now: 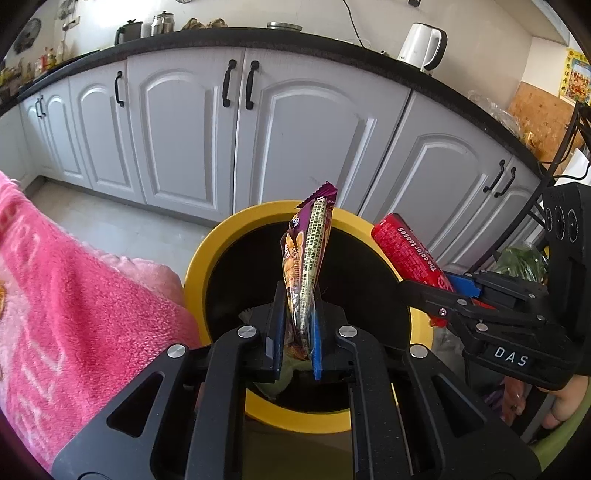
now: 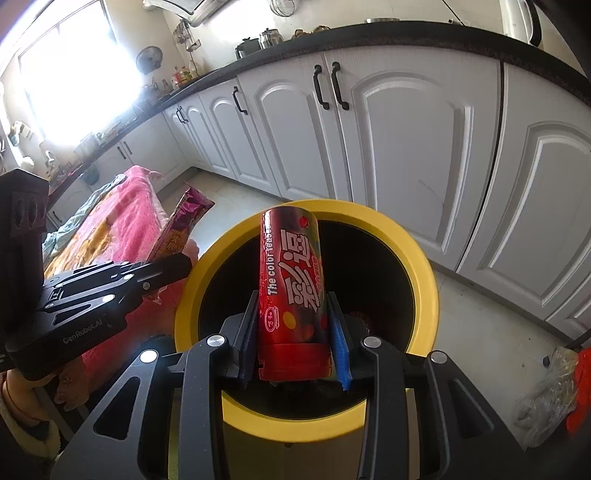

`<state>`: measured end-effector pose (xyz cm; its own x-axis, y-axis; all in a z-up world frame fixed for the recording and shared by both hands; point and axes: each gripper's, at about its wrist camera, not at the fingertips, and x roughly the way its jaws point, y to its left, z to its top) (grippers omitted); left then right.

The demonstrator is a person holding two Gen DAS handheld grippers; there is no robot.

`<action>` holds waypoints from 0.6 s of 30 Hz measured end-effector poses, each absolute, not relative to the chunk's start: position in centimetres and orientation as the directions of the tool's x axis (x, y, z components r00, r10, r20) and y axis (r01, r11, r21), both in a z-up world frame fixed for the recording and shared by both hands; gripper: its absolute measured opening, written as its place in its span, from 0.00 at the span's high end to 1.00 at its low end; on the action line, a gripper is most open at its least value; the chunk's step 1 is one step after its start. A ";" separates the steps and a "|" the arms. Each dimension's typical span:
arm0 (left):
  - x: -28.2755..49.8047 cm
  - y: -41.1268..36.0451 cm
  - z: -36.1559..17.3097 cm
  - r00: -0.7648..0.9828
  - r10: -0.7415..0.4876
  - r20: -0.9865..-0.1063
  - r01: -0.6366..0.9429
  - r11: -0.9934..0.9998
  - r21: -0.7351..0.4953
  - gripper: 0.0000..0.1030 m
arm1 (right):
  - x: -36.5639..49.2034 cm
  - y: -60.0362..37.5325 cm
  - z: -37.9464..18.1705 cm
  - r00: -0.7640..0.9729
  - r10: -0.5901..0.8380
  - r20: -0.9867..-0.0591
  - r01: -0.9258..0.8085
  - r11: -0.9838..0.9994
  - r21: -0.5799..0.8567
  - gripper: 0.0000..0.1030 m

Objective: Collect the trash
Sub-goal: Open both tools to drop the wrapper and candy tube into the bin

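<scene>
Left gripper (image 1: 297, 325) was clamped on a flat snack wrapper (image 1: 306, 258), which stood upright on edge between the two blue pads with its purple serrated end uppermost. Its jaws were almost fully together, the thin packet pinched between them. Right gripper (image 2: 293, 332) was clamped on a red cylindrical candy tube (image 2: 291, 288), one pad against each side of the tube's lower half; the tube pointed forward and upward, its cap end nearest the camera.

Both items were held above the dark round opening of a yellow trash bin (image 1: 207, 251) standing on the tiled floor (image 1: 110, 218). In the left wrist view, the wrapper sat over the centre of the opening, and the tube crossed the bin's right rim. In the right wrist view, the tube sat over the centre, and the wrapper appeared beyond the bin's left rim.

A pink blanket (image 1: 74, 295) lay just beside the bin's left side. White cabinet doors (image 1: 295, 140) with black handles ran behind the bin under a dark countertop (image 1: 258, 35).
</scene>
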<state>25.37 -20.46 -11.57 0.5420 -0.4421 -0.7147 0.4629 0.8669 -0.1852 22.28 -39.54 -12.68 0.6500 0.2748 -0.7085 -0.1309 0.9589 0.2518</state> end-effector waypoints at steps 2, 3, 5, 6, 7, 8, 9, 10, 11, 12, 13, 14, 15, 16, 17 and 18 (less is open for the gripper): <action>25.5 -20.6 -11.8 0.536 -0.437 -0.722 0.459 0.869 -0.185 0.94 | 22.3 -39.8 -12.7 0.652 0.270 -0.708 -0.119 0.959 0.257 0.68; 25.5 -20.6 -11.9 0.533 -0.438 -0.724 0.460 0.868 -0.187 0.94 | 22.2 -39.9 -12.7 0.655 0.267 -0.707 -0.113 0.959 0.258 0.65; 25.5 -20.5 -11.9 0.533 -0.433 -0.727 0.459 0.870 -0.182 0.86 | 22.1 -40.2 -12.6 0.664 0.259 -0.702 -0.101 0.961 0.259 0.57; 25.5 -20.5 -11.9 0.535 -0.430 -0.728 0.456 0.872 -0.180 0.83 | 22.1 -40.3 -12.5 0.666 0.257 -0.700 -0.098 0.961 0.259 0.57; 25.5 -20.4 -11.9 0.534 -0.429 -0.728 0.454 0.872 -0.181 0.81 | 22.1 -40.4 -12.5 0.667 0.256 -0.699 -0.097 0.961 0.260 0.57; 25.6 -20.3 -11.9 0.534 -0.426 -0.730 0.450 0.874 -0.181 0.80 | 22.0 -40.5 -12.3 0.671 0.255 -0.696 -0.094 0.961 0.261 0.57; 25.6 -20.3 -12.0 0.534 -0.424 -0.732 0.448 0.876 -0.181 0.79 | 22.0 -40.6 -12.3 0.673 0.255 -0.695 -0.095 0.961 0.261 0.57; 25.6 -20.2 -12.0 0.535 -0.420 -0.733 0.444 0.878 -0.179 0.78 | 21.9 -40.6 -12.2 0.675 0.254 -0.692 -0.095 0.961 0.261 0.57; 25.6 -20.1 -12.0 0.535 -0.417 -0.735 0.440 0.880 -0.179 0.75 | 21.9 -40.6 -12.1 0.677 0.254 -0.691 -0.095 0.961 0.260 0.57; 25.7 -20.1 -11.9 0.534 -0.415 -0.737 0.437 0.881 -0.180 0.72 | 21.8 -40.6 -12.0 0.679 0.254 -0.689 -0.096 0.961 0.260 0.57; 25.7 -20.0 -11.9 0.536 -0.413 -0.736 0.434 0.883 -0.178 0.69 | 21.8 -40.6 -12.0 0.679 0.253 -0.689 -0.096 0.961 0.259 0.57; 25.6 -19.9 -11.8 0.540 -0.409 -0.736 0.432 0.885 -0.175 0.67 | 21.7 -40.6 -11.9 0.681 0.252 -0.688 -0.096 0.962 0.257 0.57; 25.6 -19.8 -11.7 0.542 -0.404 -0.737 0.428 0.887 -0.172 0.64 | 21.7 -40.6 -11.8 0.683 0.251 -0.686 -0.097 0.962 0.256 0.57; 25.6 -19.7 -11.6 0.543 -0.404 -0.737 0.427 0.888 -0.172 0.62 | 21.7 -40.6 -11.7 0.684 0.250 -0.686 -0.096 0.962 0.255 0.57; 25.5 -19.6 -11.5 0.544 -0.402 -0.736 0.425 0.889 -0.171 0.60 | 21.7 -40.6 -11.6 0.684 0.250 -0.685 -0.098 0.962 0.254 0.57; 25.5 -19.4 -11.3 0.547 -0.399 -0.736 0.422 0.891 -0.169 0.58 | 21.7 -40.6 -11.6 0.685 0.249 -0.684 -0.098 0.963 0.252 0.57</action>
<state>25.49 -19.44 -11.31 0.5471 -0.3990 -0.7359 0.4221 0.8906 -0.1691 21.72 -40.62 -11.55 0.6852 0.2491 -0.6845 -0.0981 0.9627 0.2522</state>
